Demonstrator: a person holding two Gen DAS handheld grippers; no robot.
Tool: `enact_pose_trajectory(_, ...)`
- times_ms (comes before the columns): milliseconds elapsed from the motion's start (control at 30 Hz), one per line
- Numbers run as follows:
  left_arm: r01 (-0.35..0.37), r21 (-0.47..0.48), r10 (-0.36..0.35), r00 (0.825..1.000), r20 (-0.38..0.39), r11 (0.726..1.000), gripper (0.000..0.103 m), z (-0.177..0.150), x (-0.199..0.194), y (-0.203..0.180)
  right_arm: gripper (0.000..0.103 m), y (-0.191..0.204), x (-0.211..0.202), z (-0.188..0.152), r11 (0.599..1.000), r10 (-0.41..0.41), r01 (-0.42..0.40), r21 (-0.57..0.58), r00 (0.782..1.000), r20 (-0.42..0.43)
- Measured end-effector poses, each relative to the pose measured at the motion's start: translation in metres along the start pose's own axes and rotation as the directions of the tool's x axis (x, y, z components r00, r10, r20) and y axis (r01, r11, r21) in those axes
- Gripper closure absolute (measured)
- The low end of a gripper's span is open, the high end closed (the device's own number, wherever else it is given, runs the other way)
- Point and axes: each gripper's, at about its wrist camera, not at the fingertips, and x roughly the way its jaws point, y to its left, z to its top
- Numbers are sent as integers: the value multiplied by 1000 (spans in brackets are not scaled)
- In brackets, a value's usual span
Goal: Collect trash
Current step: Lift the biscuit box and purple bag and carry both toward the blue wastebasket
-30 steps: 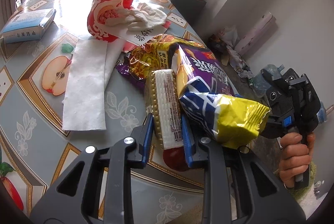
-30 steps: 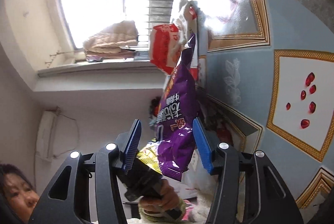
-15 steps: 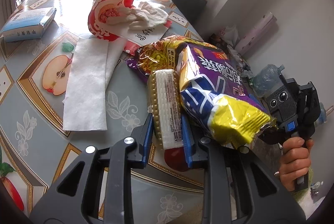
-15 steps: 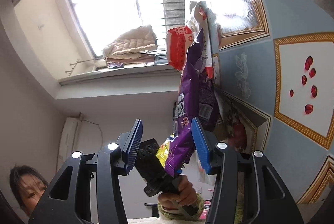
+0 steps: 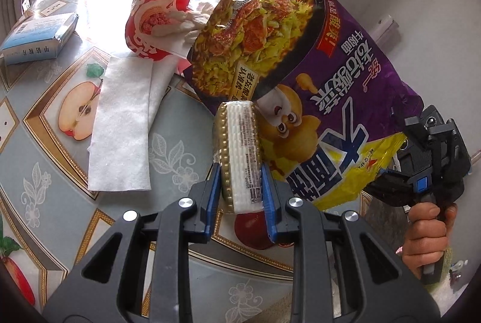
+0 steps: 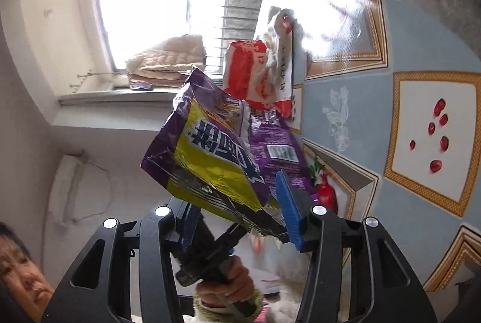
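My left gripper (image 5: 240, 199) is shut on a white and gold wrapped snack pack (image 5: 240, 154), held just above the table edge. A large purple and yellow noodle bag (image 5: 315, 76) stands lifted off the table at the right; its yellow bottom end is at my right gripper (image 5: 387, 184). In the right wrist view the bag (image 6: 222, 154) lies between the blue pads of my right gripper (image 6: 237, 220), which look closed on its lower end. A red snack bag (image 5: 159, 10) with crumpled white tissue lies further back on the table.
A white paper towel (image 5: 123, 124) lies flat on the patterned table (image 5: 45, 172). A blue and white box (image 5: 39, 37) sits at the far left. The red bag also shows in the right wrist view (image 6: 255, 73). The table's near edge runs below my left gripper.
The right gripper has closed on the purple bag and lifted it from lying flat to standing up off the table. The left gripper keeps its hold on the snack pack.
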Motion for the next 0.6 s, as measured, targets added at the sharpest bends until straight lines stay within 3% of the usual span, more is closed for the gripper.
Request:
enact_pose_trajectory(67, 0, -1, 0, 1000, 2, 1000, 79, 0, 0, 0, 69, 6, 3, 2, 995, -93, 94, -41, 995, 22)
enact_pose_trajectory(133, -1, -2, 1, 1000, 2, 1000, 79, 0, 1, -1, 89, 5, 1, 2, 988, -139, 141, -62, 990, 39)
enact_pose_trajectory(200, -2, -3, 2, 1000, 4, 1000, 80, 0, 0, -1, 97, 8, 3, 2, 975, -195, 200, -97, 979, 61)
enact_pose_trajectory(300, -9, 6, 9, 1000, 7, 1000, 80, 1, -2, -3, 100, 14, -4, 0, 955, -240, 254, -153, 965, 107)
enact_pose_trajectory(600, 40, 86, -47, 996, 75, 995, 80, 30, -30, -41, 101, 52, -68, -5, 918, -203, 281, -281, 940, 274)
